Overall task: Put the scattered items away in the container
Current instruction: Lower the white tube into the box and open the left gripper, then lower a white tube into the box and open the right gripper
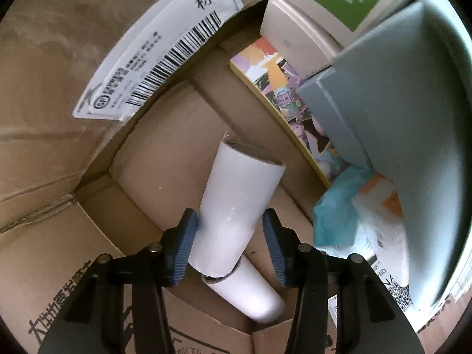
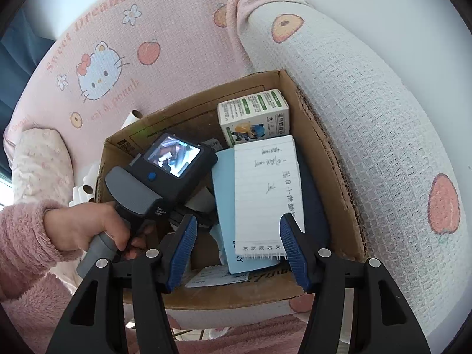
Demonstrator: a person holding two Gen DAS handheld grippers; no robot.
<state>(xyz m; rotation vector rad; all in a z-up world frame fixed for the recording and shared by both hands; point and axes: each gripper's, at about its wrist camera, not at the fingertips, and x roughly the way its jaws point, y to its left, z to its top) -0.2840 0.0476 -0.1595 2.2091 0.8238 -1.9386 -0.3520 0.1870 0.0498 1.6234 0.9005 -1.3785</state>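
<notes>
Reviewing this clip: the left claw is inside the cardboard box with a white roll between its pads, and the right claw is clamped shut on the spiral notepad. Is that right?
Not quite. The right claw is open, not clamped: the right wrist view shows its pads spread wide above the spiral notepad, which lies in the cardboard box. The rest holds: the left claw is inside the box with a white roll between its pads.

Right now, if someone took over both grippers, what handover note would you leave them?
Left gripper: inside the cardboard box, jaws open around a white roll, only its left pad seems to touch it; a second white roll lies beneath.
Right gripper: open, empty, above the box.
Already in: green-and-white carton, notepad, blue book.
Left: several white rolls still outside the box's left wall.
</notes>
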